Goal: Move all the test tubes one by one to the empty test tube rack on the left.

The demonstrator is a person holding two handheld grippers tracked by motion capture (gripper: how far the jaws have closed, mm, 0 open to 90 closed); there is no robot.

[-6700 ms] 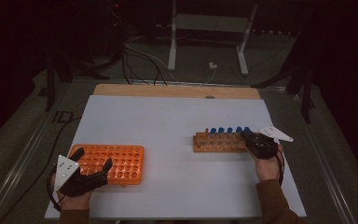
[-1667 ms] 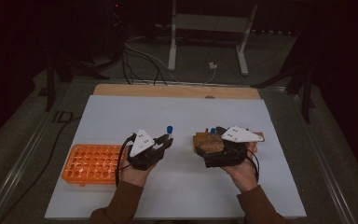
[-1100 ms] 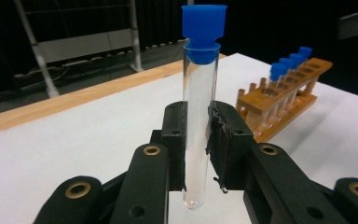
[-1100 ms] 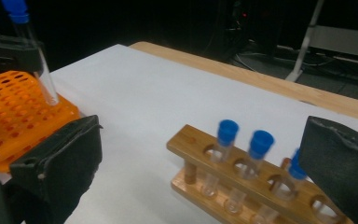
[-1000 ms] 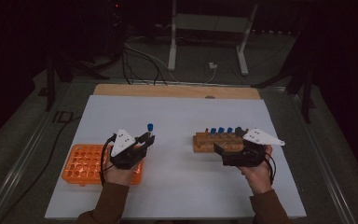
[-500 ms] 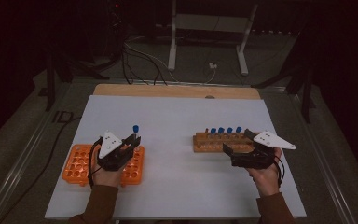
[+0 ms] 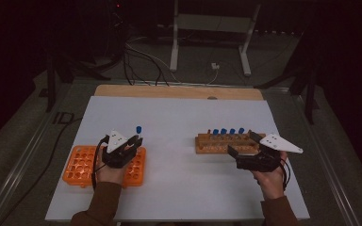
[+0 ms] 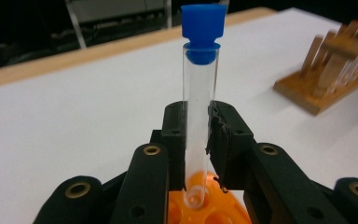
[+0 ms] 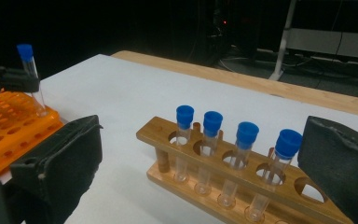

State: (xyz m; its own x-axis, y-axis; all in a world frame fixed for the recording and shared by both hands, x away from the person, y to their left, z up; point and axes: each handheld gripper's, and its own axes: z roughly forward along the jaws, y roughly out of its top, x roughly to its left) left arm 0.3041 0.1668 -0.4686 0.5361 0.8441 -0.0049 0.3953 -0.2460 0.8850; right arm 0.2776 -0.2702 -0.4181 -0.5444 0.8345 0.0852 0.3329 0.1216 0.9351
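A clear test tube [image 8: 197, 121] with a blue stopper [image 8: 203, 29] is clamped between the pads of the left tool [image 8: 197, 140], whose jaws are closed tight on the glass about halfway along its length. The tube is held upright, its long axis vertical, with the stopper at the top and the rounded bottom pointing down at the orange rack [image 8: 205, 205], just above or at one of its holes; whether it touches cannot be told. In the high view the tube [image 7: 138, 134] is seen over the far right corner of the orange rack [image 7: 82, 165], which lies at the left of the tabletop, with the left tool [image 7: 129, 143] above it.

Well apart, at the right of the tabletop, a wooden rack [image 9: 233, 172] is placed, in which four more blue-stoppered tubes [image 9: 209, 149] stand upright in a row. The right tool [image 9: 200, 168] is held at the near side of this rack with its jaws spread wide, nothing between them; in the high view it [image 7: 245, 150] is seen just beside the wooden rack [image 7: 217, 143].

The tabletop [image 7: 179, 122] is covered by a white sheet, with a strip of bare wood [image 7: 169, 91] left showing along the far edge. The room behind is dark; cables [image 7: 141, 54] on the floor and a pale metal stand [image 7: 212, 33] can be made out.
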